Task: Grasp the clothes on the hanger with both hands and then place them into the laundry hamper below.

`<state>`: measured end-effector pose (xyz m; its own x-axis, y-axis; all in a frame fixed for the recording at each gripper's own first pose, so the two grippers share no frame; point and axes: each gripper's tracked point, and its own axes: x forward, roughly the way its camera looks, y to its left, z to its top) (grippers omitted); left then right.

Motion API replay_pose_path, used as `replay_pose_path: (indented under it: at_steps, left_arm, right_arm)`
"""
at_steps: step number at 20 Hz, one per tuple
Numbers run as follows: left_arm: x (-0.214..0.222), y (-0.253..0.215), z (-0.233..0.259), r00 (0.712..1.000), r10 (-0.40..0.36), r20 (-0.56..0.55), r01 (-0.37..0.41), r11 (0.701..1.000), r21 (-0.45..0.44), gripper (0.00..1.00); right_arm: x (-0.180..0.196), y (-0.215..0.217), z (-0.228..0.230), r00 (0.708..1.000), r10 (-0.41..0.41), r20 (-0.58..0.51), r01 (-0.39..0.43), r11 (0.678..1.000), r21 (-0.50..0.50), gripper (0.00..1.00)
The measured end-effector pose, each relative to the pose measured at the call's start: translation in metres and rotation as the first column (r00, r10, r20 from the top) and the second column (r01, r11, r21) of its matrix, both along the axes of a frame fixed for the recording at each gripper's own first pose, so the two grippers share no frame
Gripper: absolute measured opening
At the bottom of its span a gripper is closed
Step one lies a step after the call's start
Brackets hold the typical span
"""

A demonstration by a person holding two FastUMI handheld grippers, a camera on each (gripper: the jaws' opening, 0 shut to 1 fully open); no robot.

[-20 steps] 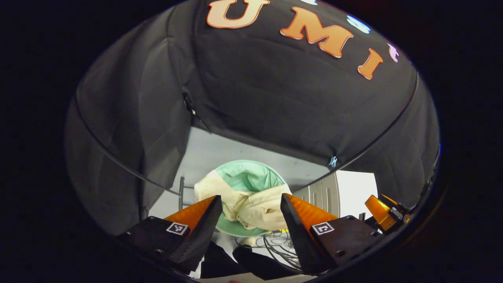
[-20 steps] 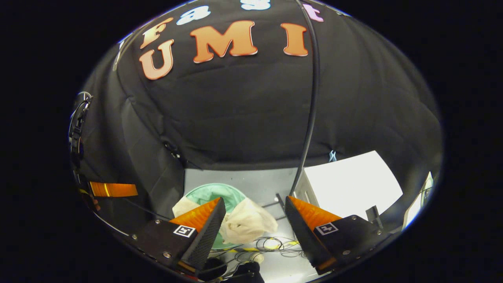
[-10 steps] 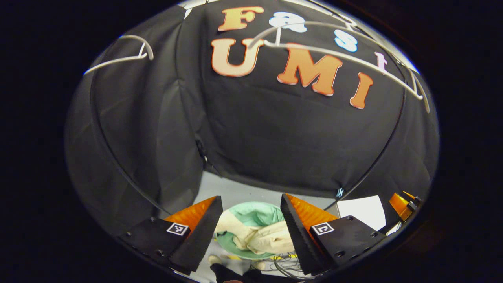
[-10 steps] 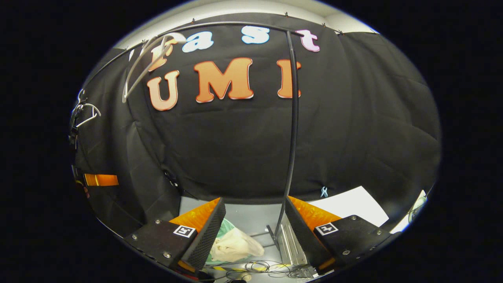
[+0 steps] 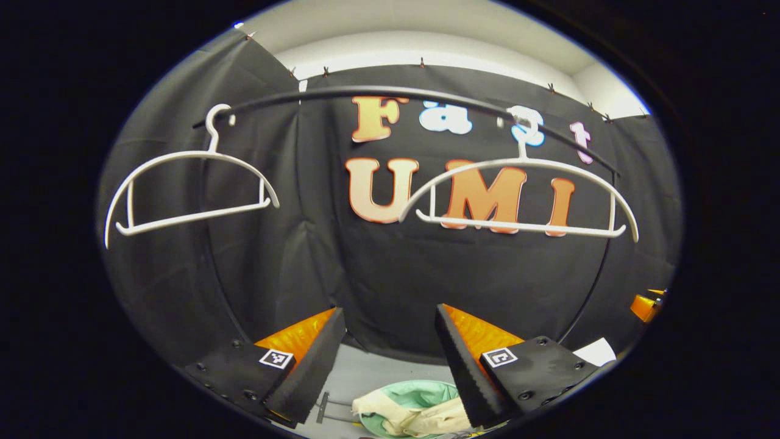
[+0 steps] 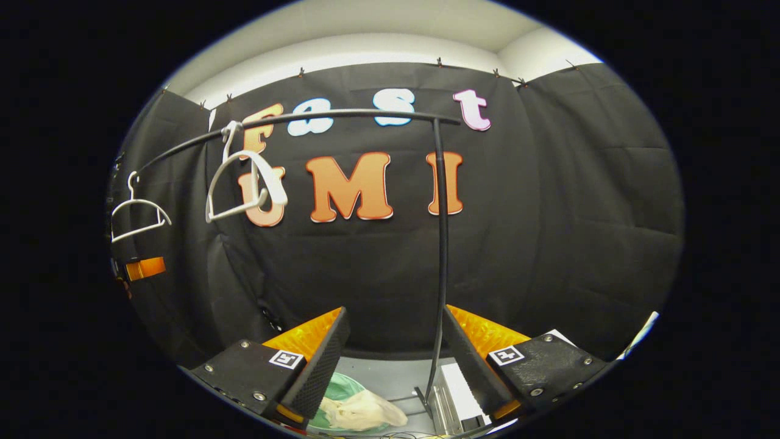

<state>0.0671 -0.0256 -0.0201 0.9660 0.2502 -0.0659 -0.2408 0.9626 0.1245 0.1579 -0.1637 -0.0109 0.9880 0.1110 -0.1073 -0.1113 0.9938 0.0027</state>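
The cream clothes [image 5: 414, 417] lie heaped in the green laundry hamper [image 5: 409, 395], low on the floor and well below the black rail [image 5: 365, 92]; in the left gripper view they sit beneath and between the jaws, spilling toward the hamper's near rim, and in the right gripper view the same bundle [image 6: 362, 411] shows below the left-hand finger. Both white hangers on the rail are bare: the left hanger [image 5: 189, 186] hangs near the rail's left end, the right hanger [image 5: 518, 198] nearer its right end, its bar running level and broadside to the left gripper [image 5: 390, 347]. The left gripper's jaws stand wide apart and hold nothing; the right gripper [image 6: 396, 350] is likewise spread wide and empty, with the rail's upright post [image 6: 440, 256] rising between its fingers. Both point at the wall below the rail, above the hamper. Judging from this, the garment is already down where the task wants it, so nothing on the rail is left to grasp; any tidying would mean tilting down, and the left gripper looks more squarely over the hamper.
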Motion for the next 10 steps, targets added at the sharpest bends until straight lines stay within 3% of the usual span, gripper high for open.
replay_pose_path:
  at_steps: [5, 6, 7, 10]
  left_arm:
    - [-0.018, 0.026, 0.023, 0.993, 0.076, 0.093, -0.083, 0.994, 0.077, 0.94]
    - [-0.022, 0.028, 0.021, 0.992, 0.084, 0.092, -0.091, 0.993, 0.077, 0.94]
    - [-0.024, 0.03, 0.018, 0.993, 0.084, 0.086, -0.091, 0.993, 0.071, 0.94]
    - [-0.026, 0.043, 0.011, 0.993, 0.093, 0.072, -0.097, 0.994, 0.051, 0.94]
  right_arm:
    - [0.002, -0.001, 0.031, 0.995, -0.007, 0.096, 0.011, 0.999, -0.04, 0.95]
    - [0.003, 0.001, 0.032, 0.995, -0.006, 0.101, 0.011, 0.999, -0.05, 1.0]
    - [0.003, 0.003, 0.031, 0.995, -0.008, 0.101, 0.013, 0.999, -0.047, 0.95]
    - [0.002, 0.012, 0.027, 0.996, -0.016, 0.085, 0.019, 1.0, -0.025, 0.95]
